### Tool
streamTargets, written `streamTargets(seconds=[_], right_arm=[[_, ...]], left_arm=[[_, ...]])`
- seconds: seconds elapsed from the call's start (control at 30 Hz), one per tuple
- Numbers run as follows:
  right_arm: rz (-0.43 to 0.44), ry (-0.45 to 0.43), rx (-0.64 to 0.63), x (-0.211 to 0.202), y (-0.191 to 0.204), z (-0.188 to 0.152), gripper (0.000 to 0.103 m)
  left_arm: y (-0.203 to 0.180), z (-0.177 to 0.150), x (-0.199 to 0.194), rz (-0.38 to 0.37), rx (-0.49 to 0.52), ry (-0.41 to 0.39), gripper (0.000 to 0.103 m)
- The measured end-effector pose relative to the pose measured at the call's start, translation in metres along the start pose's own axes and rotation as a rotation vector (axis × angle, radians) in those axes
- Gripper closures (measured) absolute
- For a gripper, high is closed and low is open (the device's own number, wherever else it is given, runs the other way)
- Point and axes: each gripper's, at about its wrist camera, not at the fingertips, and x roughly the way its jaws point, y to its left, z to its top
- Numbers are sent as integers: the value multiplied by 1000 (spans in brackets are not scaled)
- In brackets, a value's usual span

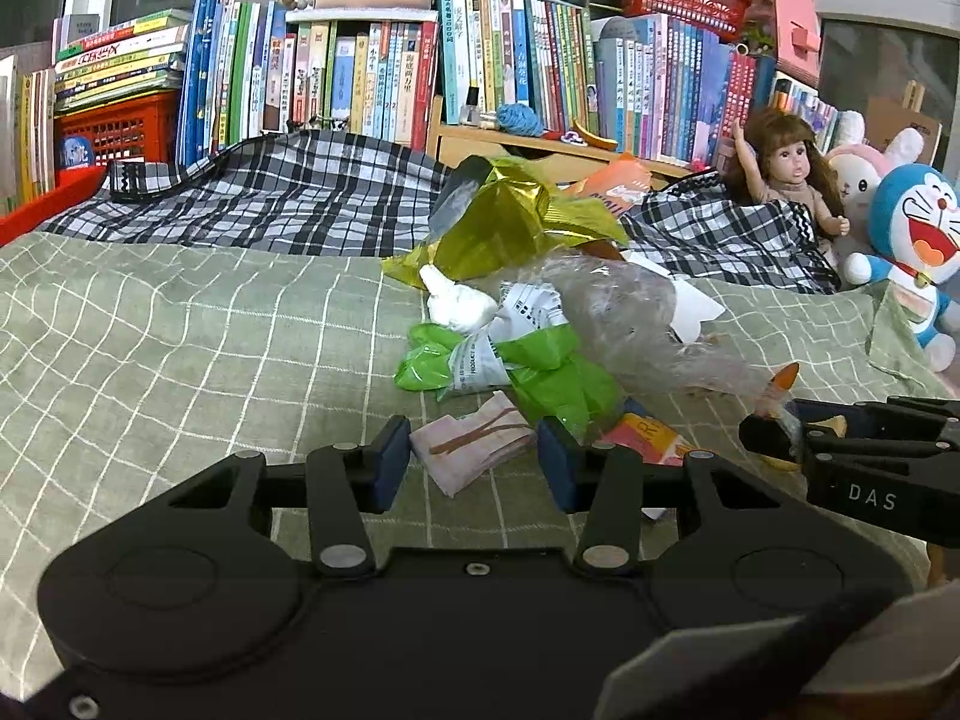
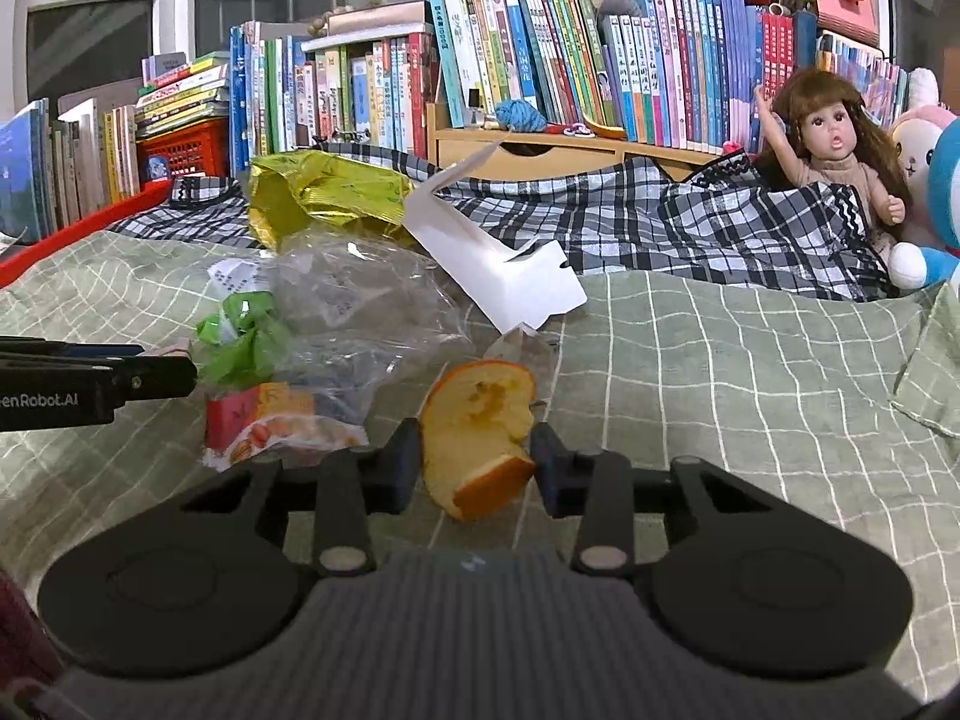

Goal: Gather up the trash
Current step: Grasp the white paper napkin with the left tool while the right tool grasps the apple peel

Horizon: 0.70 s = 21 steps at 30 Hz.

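Bookshelves (image 1: 372, 78) packed with upright children's books fill the back wall, spine text too small to read; red plastic baskets (image 1: 120, 123) sit at left and on top. In front is a bed with a green grid-check sheet (image 1: 180, 330) and a black-and-white plaid blanket (image 1: 288, 192) bunched along the far side. A doll (image 2: 834, 144) with brown hair, a pink bunny plush (image 1: 858, 168) and a blue cat plush (image 1: 918, 240) sit at the right. Trash pile is mid-bed: gold foil bag (image 1: 504, 222), crumpled clear plastic (image 1: 624, 306), green plastic bag (image 1: 540, 366) wrapped round a printed label showing partial text like "PRODUCT", white tissue wad (image 1: 456, 300), folded white card (image 2: 486, 258), red-orange snack wrapper (image 2: 264, 420), its lettering not legible. Left tool (image 1: 474, 462) is closed on a pinkish folded paper packet (image 1: 474, 450) with brown stripes, pads touching both sides, at the near edge of the pile. Right tool (image 2: 477, 462) is clamped on an orange peel piece (image 2: 477, 426), held upright between the pads, just right of the snack wrapper. Right tool body reads "DAS" in the left wrist view; left tool body reads "enRobot.AI", start cut off, in the right wrist view. The tools sit side by side, near each other.
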Motion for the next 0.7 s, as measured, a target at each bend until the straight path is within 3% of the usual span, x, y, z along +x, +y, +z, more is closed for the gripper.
streamTargets(seconds=[0.7], right_arm=[[7,-25,-32,-55,20,-13,59]], left_arm=[[-15,-13,-55,-32,32,-26,59]])
